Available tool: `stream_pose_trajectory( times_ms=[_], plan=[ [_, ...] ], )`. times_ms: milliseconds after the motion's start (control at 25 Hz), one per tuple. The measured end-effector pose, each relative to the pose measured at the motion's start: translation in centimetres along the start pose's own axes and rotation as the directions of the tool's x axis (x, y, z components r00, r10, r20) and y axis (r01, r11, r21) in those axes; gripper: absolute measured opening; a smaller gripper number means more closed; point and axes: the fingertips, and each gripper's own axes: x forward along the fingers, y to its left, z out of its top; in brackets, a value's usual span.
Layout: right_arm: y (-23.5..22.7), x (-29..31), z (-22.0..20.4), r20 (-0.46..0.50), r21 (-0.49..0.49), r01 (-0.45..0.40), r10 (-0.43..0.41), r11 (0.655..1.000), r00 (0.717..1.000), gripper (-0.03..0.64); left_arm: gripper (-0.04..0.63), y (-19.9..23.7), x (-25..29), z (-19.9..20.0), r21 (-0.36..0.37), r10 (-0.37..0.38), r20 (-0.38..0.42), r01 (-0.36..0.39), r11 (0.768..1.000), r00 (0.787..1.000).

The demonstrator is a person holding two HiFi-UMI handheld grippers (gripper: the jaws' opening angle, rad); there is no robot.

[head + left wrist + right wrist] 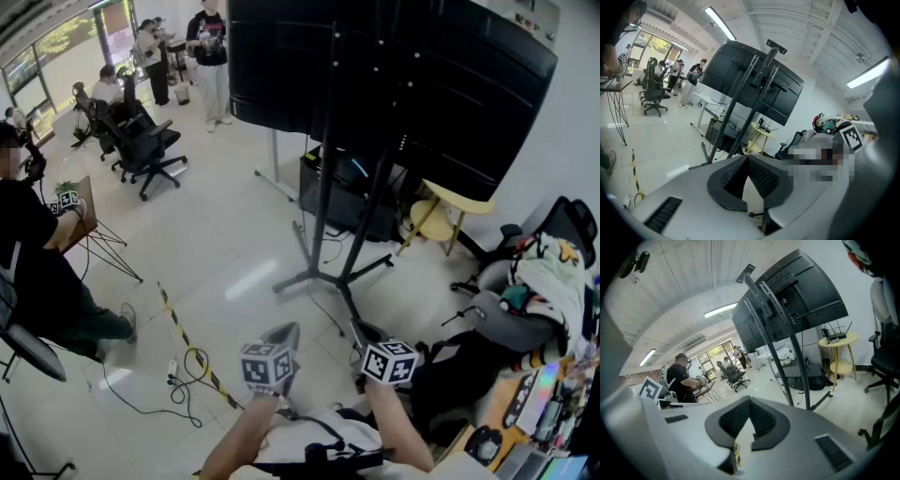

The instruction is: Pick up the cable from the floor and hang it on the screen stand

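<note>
A thin black cable (155, 401) lies in loops on the pale floor at the lower left, next to a yellow-and-black striped strip (187, 345). The screen stand (326, 197) rises from splayed black legs and carries a big black screen (403, 66). It also shows ahead as the stand (740, 117) in the left gripper view and the stand (780, 345) in the right gripper view. My left gripper (286, 330) and right gripper (364, 330) hover side by side near my body, short of the stand's legs. Both the left gripper (746, 158) and right gripper (750, 400) are shut with nothing between them.
A round yellow side table (441, 202) and a black box (342, 192) stand behind the stand. An office chair piled with clothes (534, 272) is at the right. A person (37, 272) stands at the left by a folding stand; chairs (141, 145) and more people are farther back.
</note>
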Motion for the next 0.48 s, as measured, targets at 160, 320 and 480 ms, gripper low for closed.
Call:
stream_pose_trajectory(
  times_ms=[160, 320, 480],
  plan=[
    [1.5, 0.6, -0.4, -0.001, 0.007, -0.004, 0.004, 1.000, 1.000, 0.008, 0.000, 1.0, -0.8, 0.1, -0.003, -0.002, 0.000, 0.002, 1.000, 1.000],
    [2.0, 0.9, -1.0, 0.008, 0.017, 0.016, -0.016, 1.000, 1.000, 0.008, 0.000, 2.6, -1.9, 0.0, -0.010, 0.002, 0.006, -0.001, 1.000, 1.000],
    [1.3, 0.6, -1.2, 0.034, 0.047, 0.054, -0.055, 0.997, 0.998, 0.008, 0.000, 4.0, -2.8, -0.5, -0.013, 0.001, -0.001, -0.001, 1.000, 1.000]
  ],
)
